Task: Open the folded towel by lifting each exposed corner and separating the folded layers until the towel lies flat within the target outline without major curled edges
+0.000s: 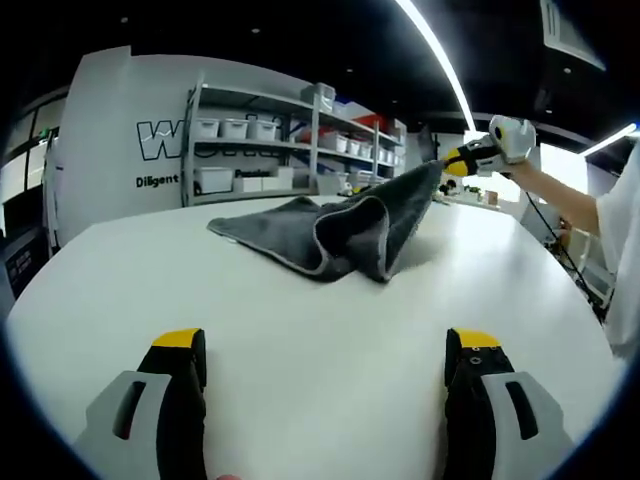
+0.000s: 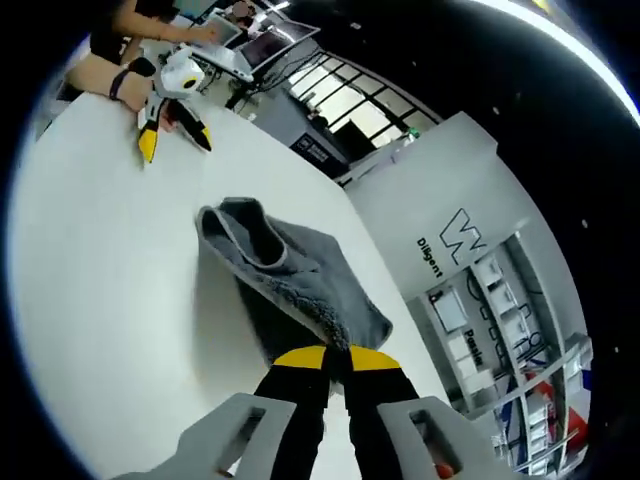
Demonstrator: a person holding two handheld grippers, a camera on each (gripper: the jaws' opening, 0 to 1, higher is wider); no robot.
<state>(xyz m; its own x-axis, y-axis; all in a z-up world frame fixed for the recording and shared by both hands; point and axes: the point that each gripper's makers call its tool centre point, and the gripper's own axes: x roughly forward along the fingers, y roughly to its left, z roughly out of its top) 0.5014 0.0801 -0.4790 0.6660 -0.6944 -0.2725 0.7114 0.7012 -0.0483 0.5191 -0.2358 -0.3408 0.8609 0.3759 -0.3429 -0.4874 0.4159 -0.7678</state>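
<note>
Left gripper view: left tongs (image 1: 327, 362) released | right tongs (image 2: 333, 362) grasping towel (image 2: 290, 285) | white table (image 1: 300, 330) | shelving (image 1: 290, 140)

The white wall panel (image 1: 130, 110) behind the shelving (image 1: 290, 140) carries large outlined letters, of which a "W" is readable — the rest is hidden by the shelf unit. Beneath it stands smaller dark print beginning "Diligent" (cut off in both views). In the right gripper view the same panel (image 2: 450, 200) shows "W" and "Diligen".
</note>
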